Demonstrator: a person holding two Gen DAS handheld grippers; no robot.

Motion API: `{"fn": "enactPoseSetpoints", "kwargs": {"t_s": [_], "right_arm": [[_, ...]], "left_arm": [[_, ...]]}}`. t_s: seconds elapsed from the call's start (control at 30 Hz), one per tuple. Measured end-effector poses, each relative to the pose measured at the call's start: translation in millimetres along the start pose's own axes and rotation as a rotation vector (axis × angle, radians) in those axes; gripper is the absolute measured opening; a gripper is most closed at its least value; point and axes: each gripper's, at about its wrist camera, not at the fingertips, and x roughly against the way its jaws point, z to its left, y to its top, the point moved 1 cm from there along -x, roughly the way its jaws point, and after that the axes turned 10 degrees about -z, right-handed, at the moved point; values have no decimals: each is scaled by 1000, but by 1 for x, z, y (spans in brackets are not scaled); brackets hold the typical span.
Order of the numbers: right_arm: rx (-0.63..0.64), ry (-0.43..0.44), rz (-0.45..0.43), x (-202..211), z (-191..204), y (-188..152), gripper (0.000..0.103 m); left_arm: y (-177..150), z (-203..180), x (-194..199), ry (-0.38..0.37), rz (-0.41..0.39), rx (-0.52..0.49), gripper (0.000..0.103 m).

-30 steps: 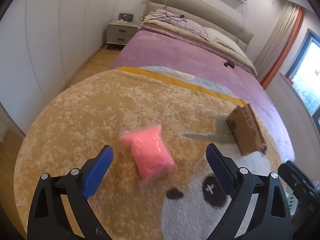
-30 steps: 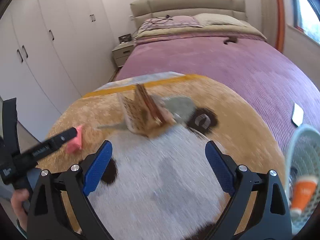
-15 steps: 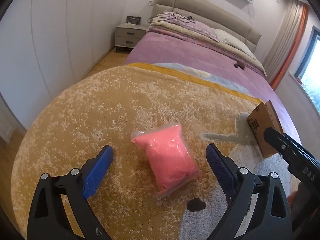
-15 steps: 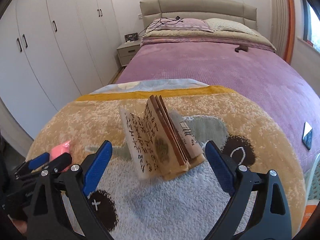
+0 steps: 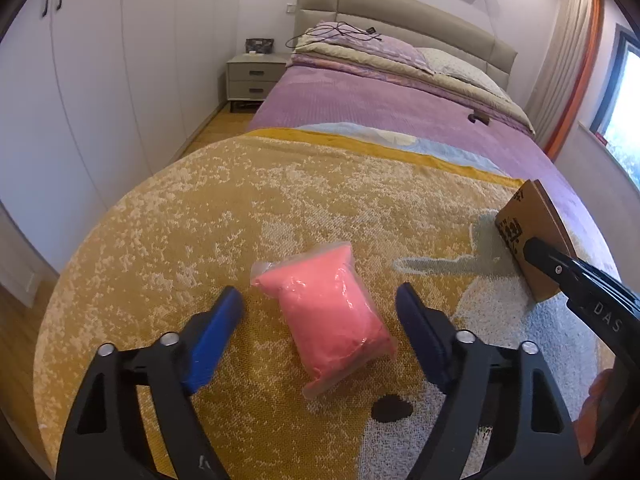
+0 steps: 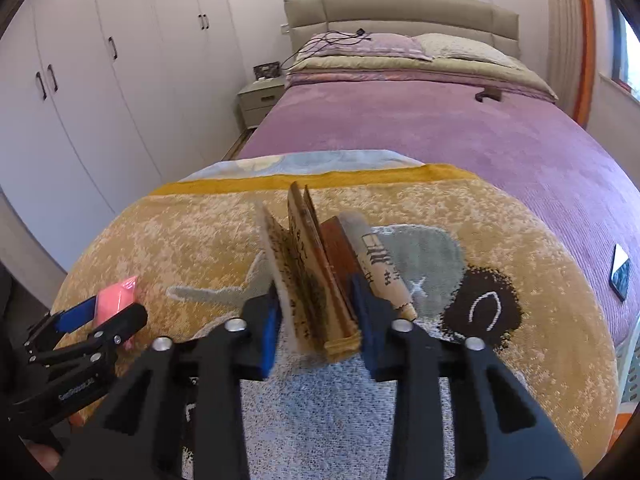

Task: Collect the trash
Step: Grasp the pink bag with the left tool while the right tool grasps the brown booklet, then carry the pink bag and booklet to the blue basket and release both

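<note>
white wardrobe doors (image 5: pixel 100 92) flank a purple-covered bed (image 6: pixel 420 128) with grey headboard (image 5: pixel 404 20), nightstand (image 5: pixel 254 78) and wood floor (image 5: pixel 216 128).

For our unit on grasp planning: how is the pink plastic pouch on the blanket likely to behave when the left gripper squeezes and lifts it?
The pink pouch looks soft and bulging, so it will probably deform between the left gripper's fingers. Its glossy, crinkled film may be slippery. Its loose clear edges will likely flop when lifted.

Pink bag (image 5: pixel 332 312). Brown cardboard (image 6: pixel 320 280), dark print. Blanket (image 5: pixel 248 208): mottled mustard and cream, yellow border, pale-blue band, grey, white and black cartoon patches. Purple bedspread (image 6: pixel 440 128). Beige headboard (image 6: pixel 400 12). Blue gripper pads (image 5: pixel 212 336) (on black frames). White wardrobe (image 5: pixel 100 80).
</note>
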Motion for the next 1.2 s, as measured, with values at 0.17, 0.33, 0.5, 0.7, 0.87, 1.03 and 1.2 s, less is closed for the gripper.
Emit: {"fn": "enactPoseSetpoints", "kwargs": {"t_s": [0.17, 0.33, 0.5, 0.7, 0.87, 1.03, 1.2], "right_arm": [[11, 24, -22, 8, 4, -1, 11], [-28, 69, -83, 23, -2, 1, 11], [-97, 101, -121, 36, -16, 4, 10], [-157, 97, -167, 70, -36, 7, 9], [-184, 53, -236, 118, -62, 7, 9], [-235, -21, -303, 169, -101, -3, 9], [-297, -123, -327, 211, -151, -23, 9]], "left_arm": [[0, -4, 0, 3, -7, -28, 66], [0, -10, 2, -27, -31, -45, 40], [0, -14, 17, -97, -100, -58, 39], [4, -34, 39, -214, -149, -79, 39], [6, -71, 74, -304, -205, -134, 39], [3, -116, 98, -395, -221, -177, 39], [-7, -177, 115, -497, -215, -234, 39]]}}
